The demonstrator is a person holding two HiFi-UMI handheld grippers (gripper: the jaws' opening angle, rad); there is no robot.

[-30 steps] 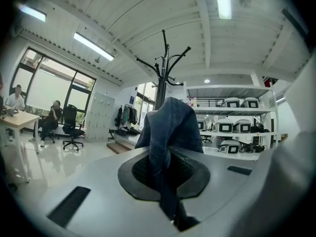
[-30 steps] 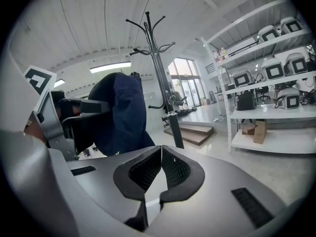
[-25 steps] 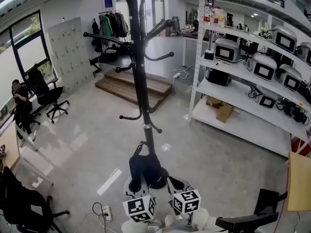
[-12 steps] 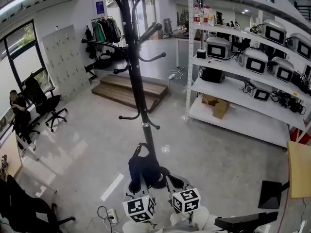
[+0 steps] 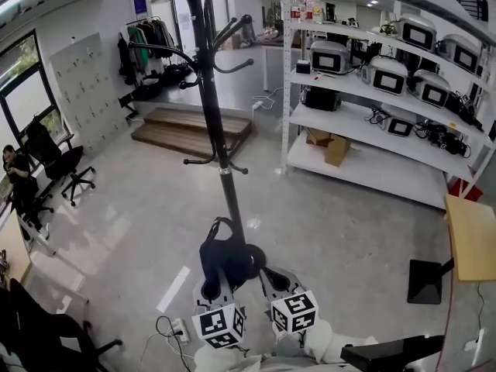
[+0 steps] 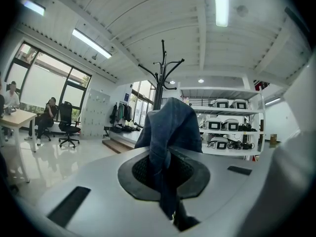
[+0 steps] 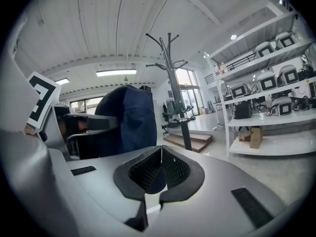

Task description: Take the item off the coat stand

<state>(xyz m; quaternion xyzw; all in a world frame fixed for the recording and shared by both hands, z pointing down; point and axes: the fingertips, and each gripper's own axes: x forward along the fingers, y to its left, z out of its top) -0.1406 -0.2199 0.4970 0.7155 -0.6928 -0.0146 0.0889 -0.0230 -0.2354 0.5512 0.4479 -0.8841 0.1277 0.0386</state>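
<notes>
- Compared with a second ago, the stand (image 5: 211, 91) has slid left in the head view. Its base now lies a little further from the two marker cubes.
- The shelves (image 5: 364, 122) reach further into the picture than before, and more of the desk (image 5: 471, 242) shows at the right edge.
- The item (image 5: 218, 258) has kept its place against the grippers. It hangs at the left gripper's tips, off every hook, above the floor (image 5: 139, 208) in front of the stand's base.
- On the left gripper (image 5: 215, 285), the fingers (image 6: 142, 170) are clamped on the item. A fold of blue cloth runs down between the pads and bulges above them.
- On the right gripper (image 5: 273, 279), the fingers (image 7: 176, 172) meet at the tips, and I can see nothing pinched between them. The item hangs just beside them, on the left.
- Only the head view shows the loop on top of the item, the item overlapping the stand's base, and both grippers side by side below it.
- Only the left gripper view shows the grip itself. There the stand rises straight behind the cloth with its top hooks bare, and a seated person (image 6: 49, 113) is at the far left by the windows.
- Only the right gripper view shows the item from the side, as a broad dark-blue mass beside the left gripper's body. The stand is to its right, apart from it.
</notes>
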